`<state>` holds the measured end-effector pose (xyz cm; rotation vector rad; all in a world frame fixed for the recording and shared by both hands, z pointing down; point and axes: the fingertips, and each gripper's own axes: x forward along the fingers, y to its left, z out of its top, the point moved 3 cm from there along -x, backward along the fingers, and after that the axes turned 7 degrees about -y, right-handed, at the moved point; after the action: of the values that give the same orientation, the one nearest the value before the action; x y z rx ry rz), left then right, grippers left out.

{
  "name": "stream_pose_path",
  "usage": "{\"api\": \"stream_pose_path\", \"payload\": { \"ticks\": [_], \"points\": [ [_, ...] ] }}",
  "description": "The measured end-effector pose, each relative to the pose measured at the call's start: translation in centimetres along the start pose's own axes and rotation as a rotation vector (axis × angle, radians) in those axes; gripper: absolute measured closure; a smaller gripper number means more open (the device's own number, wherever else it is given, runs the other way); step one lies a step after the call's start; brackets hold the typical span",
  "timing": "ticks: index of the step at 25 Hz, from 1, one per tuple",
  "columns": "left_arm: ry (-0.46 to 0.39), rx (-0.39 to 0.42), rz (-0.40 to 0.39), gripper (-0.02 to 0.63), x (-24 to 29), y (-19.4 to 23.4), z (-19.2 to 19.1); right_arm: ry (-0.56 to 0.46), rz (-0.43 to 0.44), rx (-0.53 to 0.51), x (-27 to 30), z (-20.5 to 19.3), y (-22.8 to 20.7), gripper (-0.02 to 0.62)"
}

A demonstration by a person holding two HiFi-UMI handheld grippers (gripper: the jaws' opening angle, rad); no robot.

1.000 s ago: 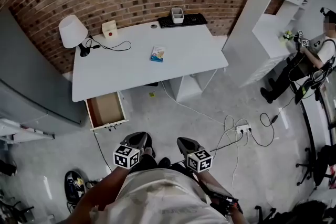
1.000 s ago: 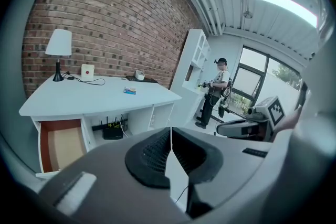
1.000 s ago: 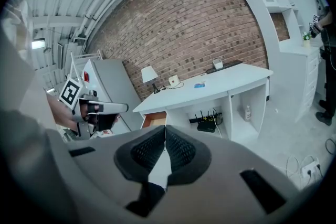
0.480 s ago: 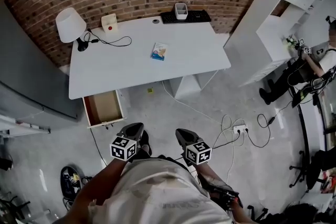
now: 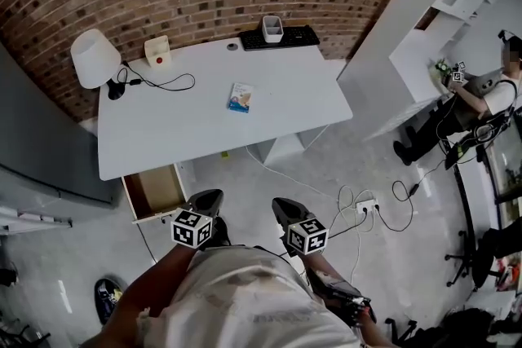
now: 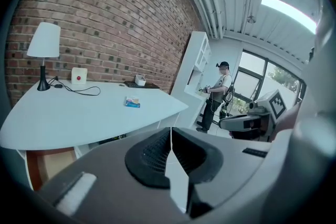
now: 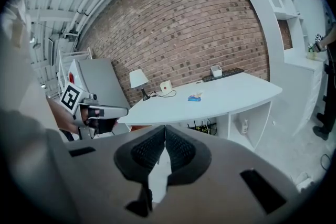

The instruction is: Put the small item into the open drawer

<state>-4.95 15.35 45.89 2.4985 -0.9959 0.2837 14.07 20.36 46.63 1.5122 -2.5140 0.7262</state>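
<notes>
The small item (image 5: 240, 97), a blue and white packet, lies flat near the middle of the white desk (image 5: 179, 134). It also shows in the left gripper view (image 6: 132, 103) and the right gripper view (image 7: 195, 97). The open drawer (image 5: 153, 191) sticks out under the desk's left end, its brown inside bare (image 6: 44, 165). My left gripper (image 5: 205, 202) and right gripper (image 5: 284, 210) hover side by side over the floor, well short of the desk. Both are shut with nothing in them (image 6: 170, 131) (image 7: 164, 131). The left one is just right of the drawer's front.
A white lamp (image 5: 88, 57), a white box with a red button (image 5: 157, 49), a keyboard (image 5: 281, 37) and a cup (image 5: 272, 27) stand along the desk's back. A power strip with cables (image 5: 364, 205) lies on the floor. A white shelf unit (image 5: 440, 4) and a person (image 5: 481, 106) are at right.
The desk and drawer have drawn closer to both grippers as I walk toward them. Both grippers stay shut and side by side. The packet has not moved on the desk.
</notes>
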Motion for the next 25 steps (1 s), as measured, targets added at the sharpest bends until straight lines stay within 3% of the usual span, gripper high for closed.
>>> {"api": "stream_pose_path", "payload": {
  "ticks": [10,25],
  "points": [
    [0.018,0.023,-0.08,0.594,2.6,5.2,2.6,-0.008,-0.093,0.004,5.5,2.4,-0.5,0.589],
    [0.042,0.006,-0.07,0.594,1.8,11.2,2.6,-0.018,-0.152,-0.008,10.2,3.9,-0.5,0.589]
  ]
}}
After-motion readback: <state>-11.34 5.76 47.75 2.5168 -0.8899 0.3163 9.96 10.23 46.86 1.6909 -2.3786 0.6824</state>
